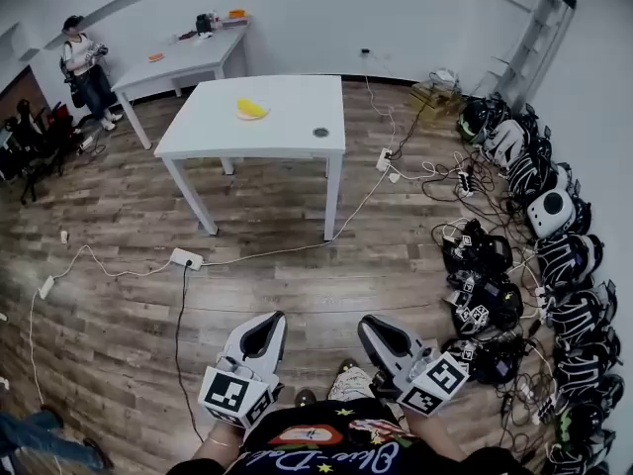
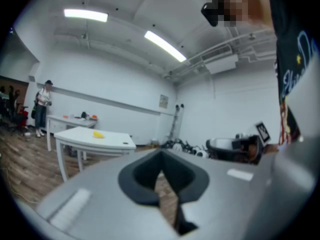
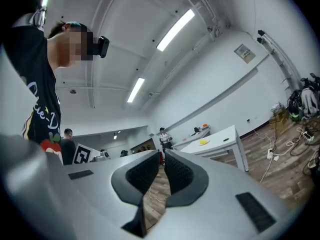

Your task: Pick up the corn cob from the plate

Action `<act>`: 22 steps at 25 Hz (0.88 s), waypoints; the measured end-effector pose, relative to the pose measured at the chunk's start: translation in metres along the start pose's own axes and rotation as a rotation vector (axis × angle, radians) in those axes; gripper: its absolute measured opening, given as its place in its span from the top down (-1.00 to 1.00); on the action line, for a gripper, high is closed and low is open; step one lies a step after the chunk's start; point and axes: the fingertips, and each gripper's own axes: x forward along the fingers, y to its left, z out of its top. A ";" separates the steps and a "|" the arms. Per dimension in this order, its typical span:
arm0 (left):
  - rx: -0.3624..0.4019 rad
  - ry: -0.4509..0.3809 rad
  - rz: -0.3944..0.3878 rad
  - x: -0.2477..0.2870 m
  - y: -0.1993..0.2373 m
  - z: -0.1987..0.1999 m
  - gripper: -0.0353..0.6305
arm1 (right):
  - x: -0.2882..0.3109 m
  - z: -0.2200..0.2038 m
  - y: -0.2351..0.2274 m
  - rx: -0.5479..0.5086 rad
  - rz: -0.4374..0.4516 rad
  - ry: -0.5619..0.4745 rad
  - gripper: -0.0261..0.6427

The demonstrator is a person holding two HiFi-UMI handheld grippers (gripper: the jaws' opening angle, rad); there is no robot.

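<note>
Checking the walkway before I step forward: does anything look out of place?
Yes: a white power strip and loose cables lie across the wooden floor before the white table, a likely trip hazard.

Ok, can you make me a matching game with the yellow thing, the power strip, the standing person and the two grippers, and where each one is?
Things:
1. yellow thing
2. power strip
3. standing person
4. left gripper and right gripper

Places:
A. on the wooden floor, in front of the white table
B. at the bottom of the head view, jaws together
C. beside the far table
D. on the white table

Pairs: 1-D, 2-A, 3-C, 4-B.
</note>
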 end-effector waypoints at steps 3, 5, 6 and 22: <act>-0.017 0.022 0.006 0.056 0.022 -0.004 0.90 | 0.023 0.004 -0.060 0.055 -0.005 0.013 0.87; -0.005 0.035 0.021 0.098 0.038 0.002 0.90 | 0.046 0.016 -0.106 0.062 0.010 0.022 0.87; 0.010 0.033 0.037 0.120 0.048 0.010 0.90 | 0.062 0.025 -0.129 0.054 0.028 0.026 0.87; 0.000 -0.079 0.296 0.296 0.251 0.084 0.90 | 0.328 0.083 -0.292 -0.052 0.280 0.137 0.87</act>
